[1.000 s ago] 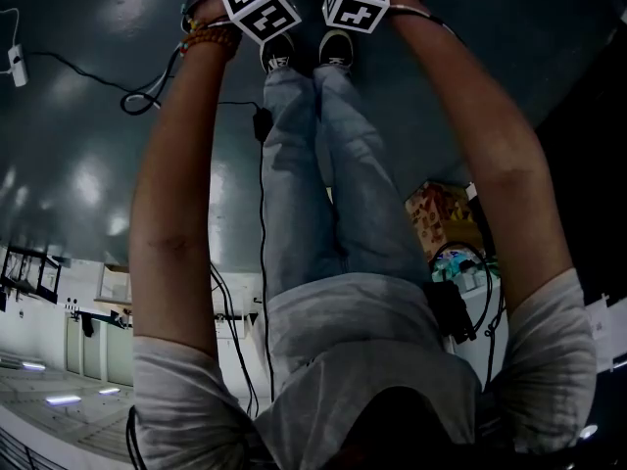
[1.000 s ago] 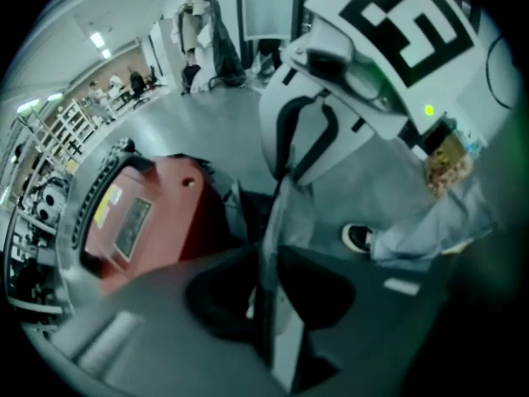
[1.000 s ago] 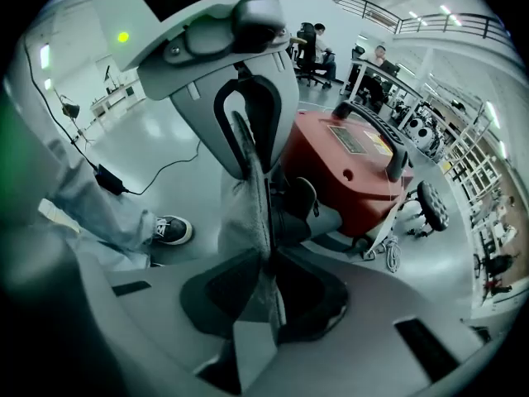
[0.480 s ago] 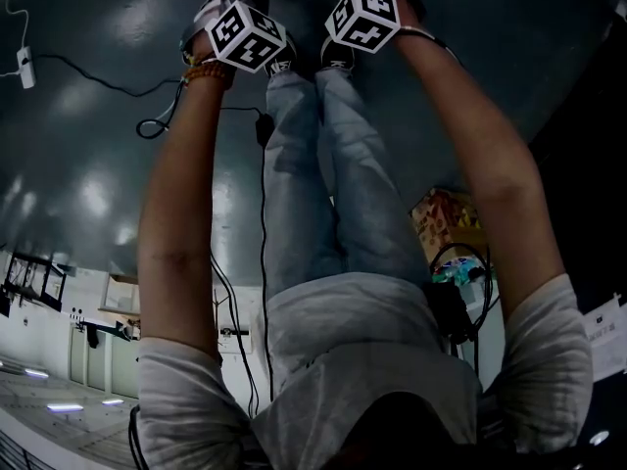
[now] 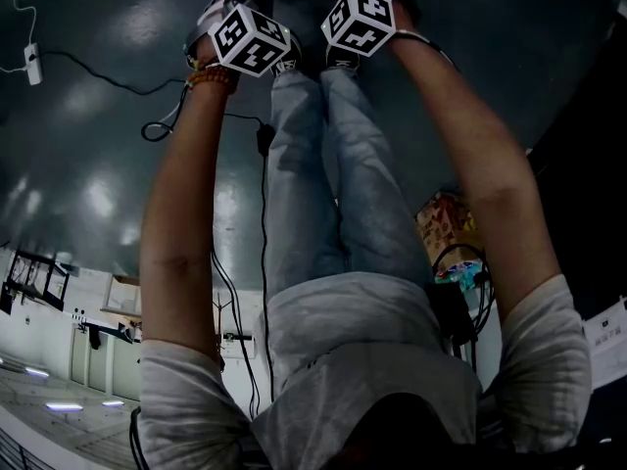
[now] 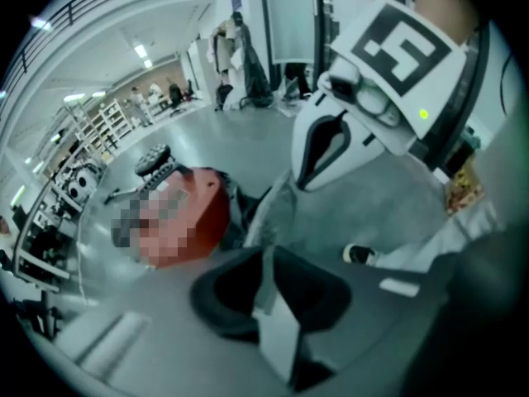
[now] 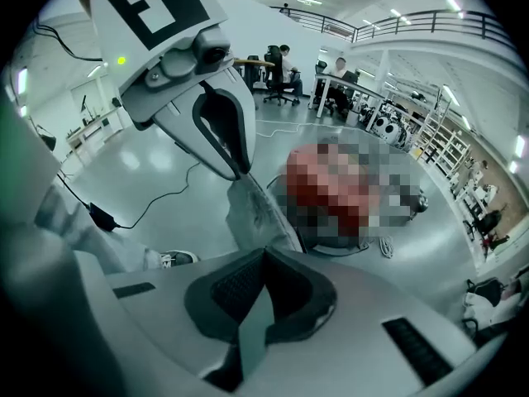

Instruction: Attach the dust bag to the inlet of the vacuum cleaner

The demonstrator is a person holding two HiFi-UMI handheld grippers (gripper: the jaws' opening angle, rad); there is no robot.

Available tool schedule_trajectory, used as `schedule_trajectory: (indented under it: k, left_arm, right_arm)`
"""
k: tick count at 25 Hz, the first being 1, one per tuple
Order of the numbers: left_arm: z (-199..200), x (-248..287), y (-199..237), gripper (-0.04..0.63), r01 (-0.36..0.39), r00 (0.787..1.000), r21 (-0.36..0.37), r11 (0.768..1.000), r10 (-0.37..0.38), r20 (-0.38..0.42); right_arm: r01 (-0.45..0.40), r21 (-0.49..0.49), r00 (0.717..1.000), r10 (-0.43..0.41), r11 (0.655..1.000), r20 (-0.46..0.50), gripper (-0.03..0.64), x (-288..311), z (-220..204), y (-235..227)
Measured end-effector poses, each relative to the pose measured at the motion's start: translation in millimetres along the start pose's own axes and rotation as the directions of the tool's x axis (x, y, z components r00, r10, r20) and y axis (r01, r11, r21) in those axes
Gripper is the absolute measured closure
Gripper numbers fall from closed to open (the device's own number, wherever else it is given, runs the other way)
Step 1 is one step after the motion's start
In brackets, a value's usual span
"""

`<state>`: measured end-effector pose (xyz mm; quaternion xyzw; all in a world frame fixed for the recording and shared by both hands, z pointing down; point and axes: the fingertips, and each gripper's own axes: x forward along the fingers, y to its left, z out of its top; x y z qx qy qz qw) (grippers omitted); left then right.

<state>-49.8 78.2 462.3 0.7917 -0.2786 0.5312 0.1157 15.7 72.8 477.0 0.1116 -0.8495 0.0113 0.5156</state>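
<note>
A grey cloth dust bag (image 6: 277, 213) hangs between my two grippers. My left gripper (image 6: 266, 292) is shut on a thin edge of the dust bag. My right gripper (image 7: 260, 292) is shut on another edge of the dust bag (image 7: 248, 213). Each gripper view shows the other gripper close by: the right gripper (image 6: 318, 160) and the left gripper (image 7: 223, 135). The red vacuum cleaner (image 6: 211, 205) stands on the floor just beyond the bag, partly under a mosaic patch; its base (image 7: 347, 245) shows too. In the head view both marker cubes (image 5: 250, 39) (image 5: 358, 20) sit close together above the person's shoes.
A black cable (image 5: 147, 125) and a power adapter (image 5: 263, 137) lie on the grey floor near the person's feet. A colourful box (image 5: 446, 225) stands to the right of the legs. Shelves (image 6: 91, 131) and people at desks (image 7: 285, 73) are far off.
Both marker cubes sit slightly lower in the head view than a second ago, and the floor cable has shifted with them. The grippers stay close together.
</note>
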Motion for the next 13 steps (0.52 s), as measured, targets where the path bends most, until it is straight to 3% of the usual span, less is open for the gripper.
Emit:
schedule_trajectory:
  k: [3,13]
  left_arm:
    - [-1,0,-1,0.591,0.005,1.000,0.007,1.000,-0.005,-0.003]
    - [4,11,-8,0.592,0.026,1.000,0.017,1.000,-0.026,-0.014]
  right_arm:
    - [0.003,0.001,1.000,-0.003,1.000,0.002,0.606,-1,2,-3]
    - [0.010,-0.007,1.000,-0.010,1.000,0.002,0.606,-2,-2,-9]
